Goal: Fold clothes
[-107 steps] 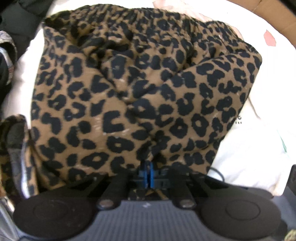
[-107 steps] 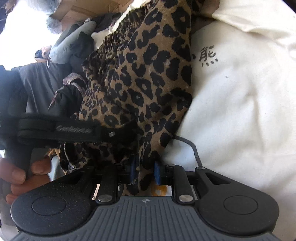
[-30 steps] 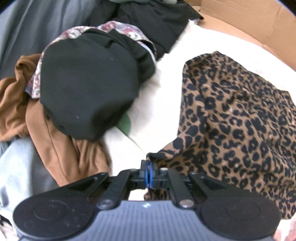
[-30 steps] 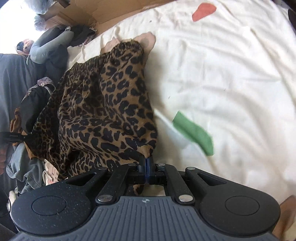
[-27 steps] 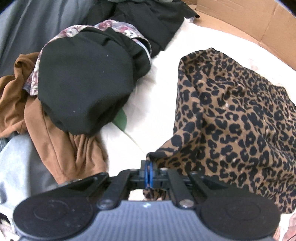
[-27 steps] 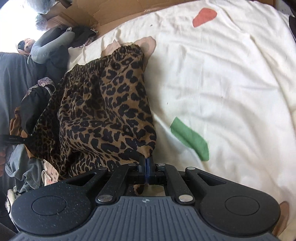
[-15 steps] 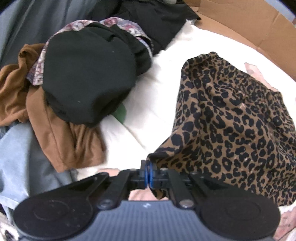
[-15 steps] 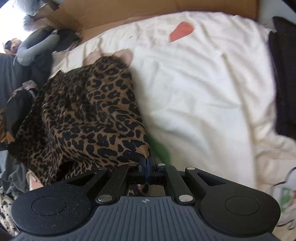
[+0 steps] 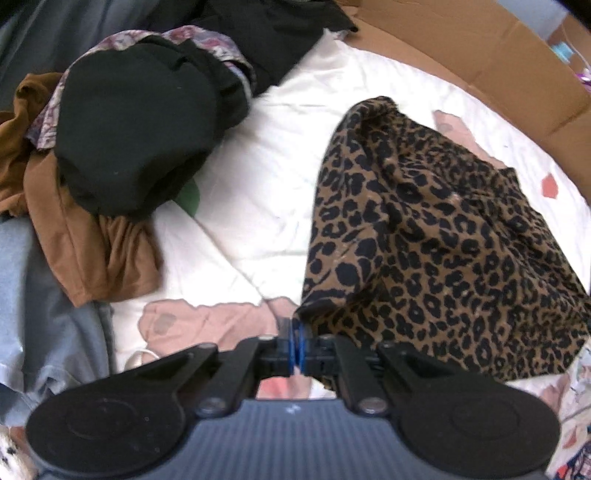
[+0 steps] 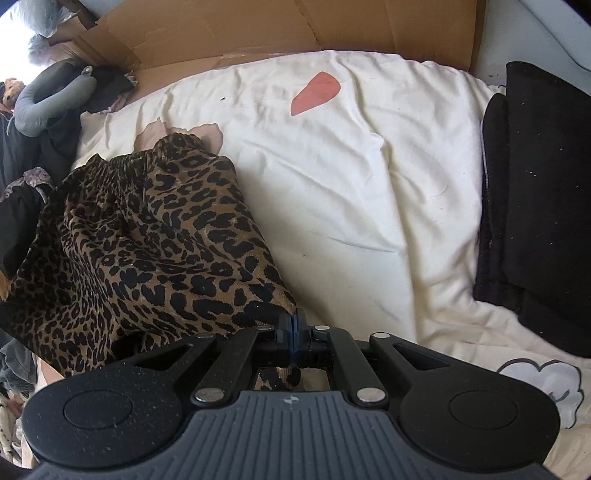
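Observation:
A leopard-print garment (image 9: 436, 236) is stretched over the cream bedsheet (image 9: 258, 192), its gathered waistband at the far end. My left gripper (image 9: 296, 341) is shut on one near corner of it. In the right wrist view the same leopard-print garment (image 10: 147, 240) spreads to the left, and my right gripper (image 10: 292, 330) is shut on its other near corner. The cloth hangs taut between the two grips, slightly lifted off the bedsheet (image 10: 351, 192).
A heap of black (image 9: 136, 125), brown (image 9: 92, 236) and floral clothes lies left of the garment. A folded black garment (image 10: 535, 206) sits at the right edge of the sheet. Cardboard (image 10: 258, 33) borders the far side. Grey fabric (image 9: 44, 295) lies near left.
Both grippers have pulled the garment's near corners back toward me and apart, and the cloth has spread out. The right view has swung right, revealing the folded black garment.

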A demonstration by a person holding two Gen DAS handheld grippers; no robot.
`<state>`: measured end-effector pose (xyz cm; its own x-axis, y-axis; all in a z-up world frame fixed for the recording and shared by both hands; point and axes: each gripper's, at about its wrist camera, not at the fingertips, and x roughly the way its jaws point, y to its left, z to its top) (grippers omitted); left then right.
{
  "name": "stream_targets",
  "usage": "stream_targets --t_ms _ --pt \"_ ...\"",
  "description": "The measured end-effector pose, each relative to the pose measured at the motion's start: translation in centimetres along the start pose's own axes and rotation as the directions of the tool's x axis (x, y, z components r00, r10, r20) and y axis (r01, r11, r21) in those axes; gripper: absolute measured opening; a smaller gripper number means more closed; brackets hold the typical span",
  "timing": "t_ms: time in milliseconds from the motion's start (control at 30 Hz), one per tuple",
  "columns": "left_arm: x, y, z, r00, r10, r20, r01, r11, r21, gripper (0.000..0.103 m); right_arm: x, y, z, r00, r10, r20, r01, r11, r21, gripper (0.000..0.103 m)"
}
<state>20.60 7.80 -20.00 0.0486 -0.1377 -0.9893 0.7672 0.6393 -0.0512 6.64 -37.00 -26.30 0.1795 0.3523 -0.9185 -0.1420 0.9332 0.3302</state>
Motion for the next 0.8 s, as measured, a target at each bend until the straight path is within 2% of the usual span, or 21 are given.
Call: stream_targets --t_ms 233,367,533,667,700,800 --pt "-1.5 -2.8 -0.1 0.993 -0.121 0.001 0.121 0.99 0.067 0.002 -3.1 -1.4 -0.2 0.999 -0.034 0.014 0.034 0.999 0.017 0.0" --pt "-1.8 -3.5 -0.2 0.989 -0.148 0.012 0.147 0.985 0.091 0.002 -4.0 -1.8 -0.3 0.999 -0.031 0.017 0.031 0.999 0.039 0.0" --pt "-0.9 -1.5 0.5 0.997 -0.078 0.016 0.077 0.996 0.046 0.002 -5.0 -2.3 -0.6 1.0 -0.025 0.019 0.024 0.998 0.065 0.0" --pt "-0.5 0.4 1.3 1.0 -0.007 0.025 0.006 1.0 0.015 0.002 -3.7 -2.0 -1.6 1.0 0.006 0.006 -0.007 0.996 0.087 0.003" --pt "-0.4 1.0 1.4 1.0 0.008 0.026 -0.008 1.0 0.006 0.002 -3.4 -1.8 -1.9 1.0 0.019 0.002 -0.019 0.996 0.089 0.006" --pt "-0.2 2.4 1.4 0.998 0.049 0.029 -0.049 0.999 -0.018 0.002 -2.7 -1.4 -2.7 0.999 0.045 -0.004 -0.044 0.995 0.092 0.027"
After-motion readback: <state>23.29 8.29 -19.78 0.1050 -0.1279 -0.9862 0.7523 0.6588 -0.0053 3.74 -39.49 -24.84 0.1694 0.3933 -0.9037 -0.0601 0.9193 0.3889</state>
